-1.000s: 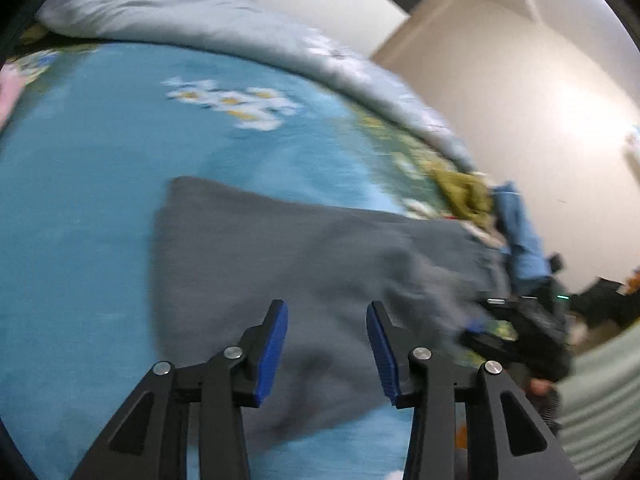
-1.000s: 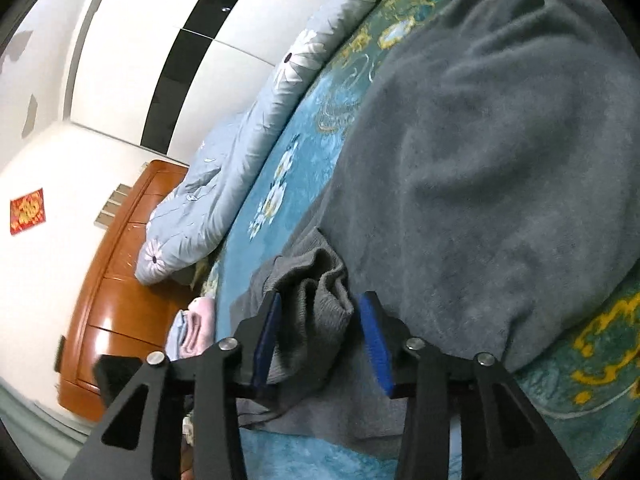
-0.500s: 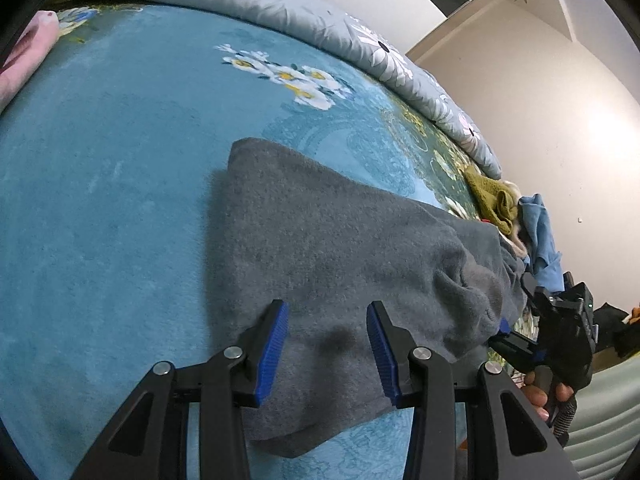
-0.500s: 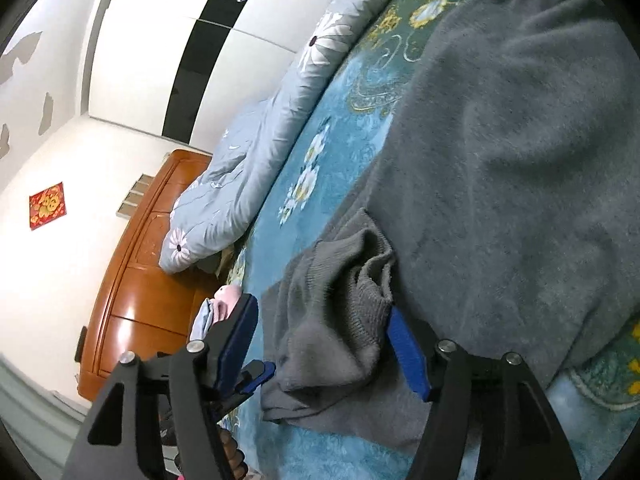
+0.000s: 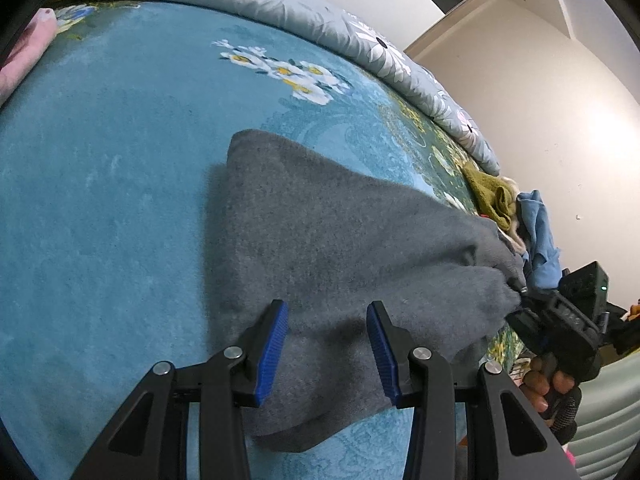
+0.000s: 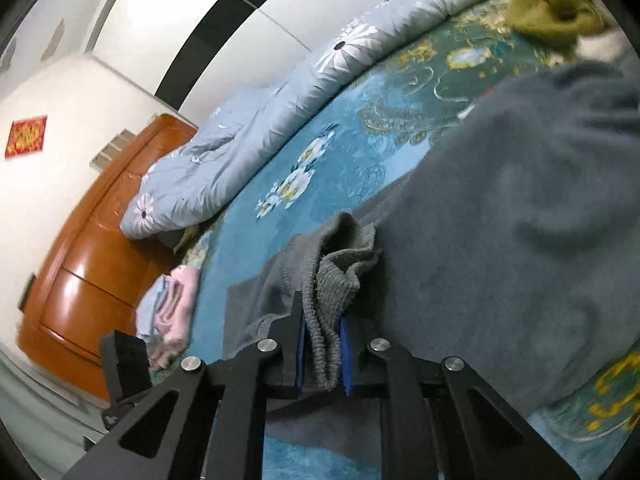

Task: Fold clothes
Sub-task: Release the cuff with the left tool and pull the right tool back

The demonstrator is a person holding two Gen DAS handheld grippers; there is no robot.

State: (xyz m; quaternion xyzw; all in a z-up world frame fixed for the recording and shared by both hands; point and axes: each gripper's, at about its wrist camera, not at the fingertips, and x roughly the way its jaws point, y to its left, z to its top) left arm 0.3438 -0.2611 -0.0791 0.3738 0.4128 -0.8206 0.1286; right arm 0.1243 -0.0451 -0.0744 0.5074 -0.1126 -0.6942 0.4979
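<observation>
My right tongs (image 6: pixel 322 354) are pinching a ribbed cuff (image 6: pixel 326 312) of the grey sweater (image 5: pixel 332 248), the blue pads pressed narrow against the knit on both sides, and the cuff is bunching up out of the jaws in a loose fold. My left tongs (image 5: pixel 327 348) are hanging wide over the near hem of the same sweater, with nothing between the fingers (image 5: pixel 272 344); I cannot tell whether the tips are touching the cloth or sitting just above it. The sweater is lying on the teal floral blanket (image 5: pixel 100 160) that is covering the bed, spread mostly flat toward one rounded corner, with its other end gathering into a lump where my right tongs (image 5: pixel 524 300) are gripping it. Through the right wrist camera the body of the sweater (image 6: pixel 520 220) is filling the right half of the view, heaped beside the pinched cuff.

Beyond the sweater, a pile of clothes is sitting near the blanket's edge: an olive-green garment (image 5: pixel 490 194) and a blue one (image 5: pixel 538 236) touching each other. A folded pink garment (image 6: pixel 172 312) is lying near the wooden headboard (image 6: pixel 92 248). Farthest back, a pale grey-blue floral duvet (image 5: pixel 280 4) is running along the bed against the white wall.
</observation>
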